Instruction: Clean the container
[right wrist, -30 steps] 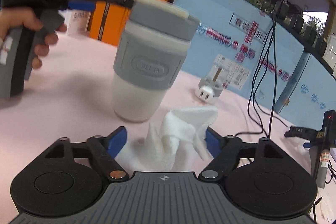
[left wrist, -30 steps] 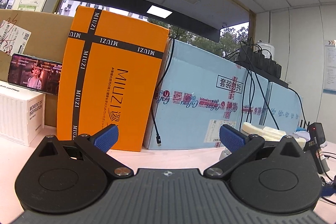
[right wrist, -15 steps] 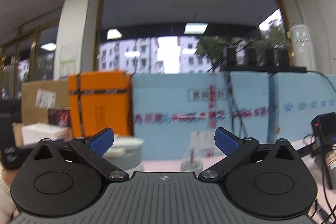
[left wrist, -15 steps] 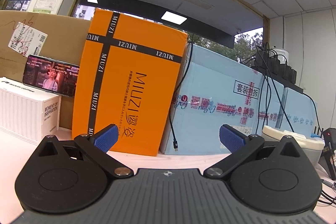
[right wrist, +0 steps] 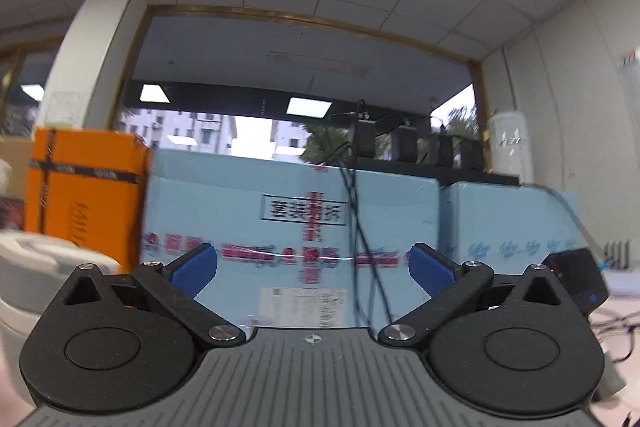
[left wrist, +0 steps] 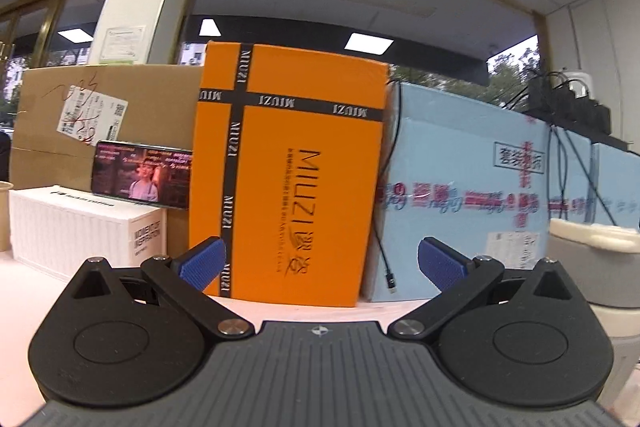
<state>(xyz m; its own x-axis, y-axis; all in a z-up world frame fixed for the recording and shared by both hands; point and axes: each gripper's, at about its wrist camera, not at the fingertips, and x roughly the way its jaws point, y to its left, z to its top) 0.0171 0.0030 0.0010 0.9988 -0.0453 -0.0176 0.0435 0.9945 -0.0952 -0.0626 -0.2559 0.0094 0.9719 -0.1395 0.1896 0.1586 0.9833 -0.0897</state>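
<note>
Boxes line the desk back: orange box (left wrist: 292, 171), blue carton (right wrist: 296, 223).
Both grippers, left (left wrist: 320, 261) and right (right wrist: 313, 265), spread apart, empty. Cup (left wrist: 592, 259) at left view's right edge, cut off; blurred in right view.

Glossy orange cardboard box (left wrist: 288, 171)

The right tongs (right wrist: 313, 267) stand spread wide with nothing between them, facing a pale blue box (right wrist: 288, 227). A grey-and-white container (right wrist: 36, 267) sits at the left edge, beside an orange box (right wrist: 84, 203).
</note>
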